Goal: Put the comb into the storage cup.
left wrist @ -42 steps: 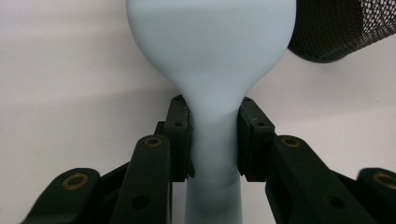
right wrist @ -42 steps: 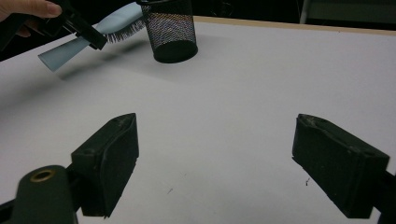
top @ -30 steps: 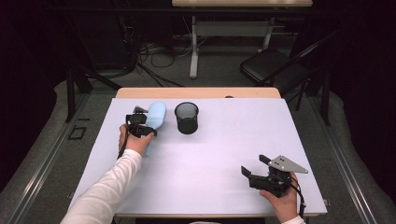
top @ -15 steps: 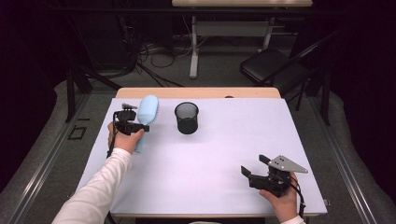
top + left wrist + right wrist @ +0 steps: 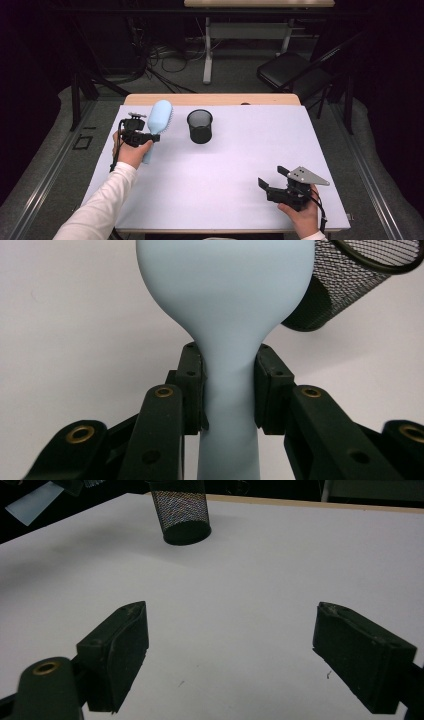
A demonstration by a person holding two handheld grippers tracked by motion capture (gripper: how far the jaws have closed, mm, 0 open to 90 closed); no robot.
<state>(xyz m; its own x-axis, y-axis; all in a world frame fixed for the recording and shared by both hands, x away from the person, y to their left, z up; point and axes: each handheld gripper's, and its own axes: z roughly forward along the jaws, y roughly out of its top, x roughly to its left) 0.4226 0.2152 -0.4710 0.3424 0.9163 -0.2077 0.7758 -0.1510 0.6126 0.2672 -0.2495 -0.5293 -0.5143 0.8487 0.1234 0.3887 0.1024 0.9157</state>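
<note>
High view: left claw [image 5: 152, 137] grips brush [image 5: 159, 120] near table's [image 5: 240, 200] far-left edge.

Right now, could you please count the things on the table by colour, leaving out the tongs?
Light blue: 1, the hairbrush.
Black: 1, the mesh cup.
Total: 2.

I can read no writing, label, brand or number anywhere in these views. Nothing I see from here carries a sign or mark that I can make out.
</note>
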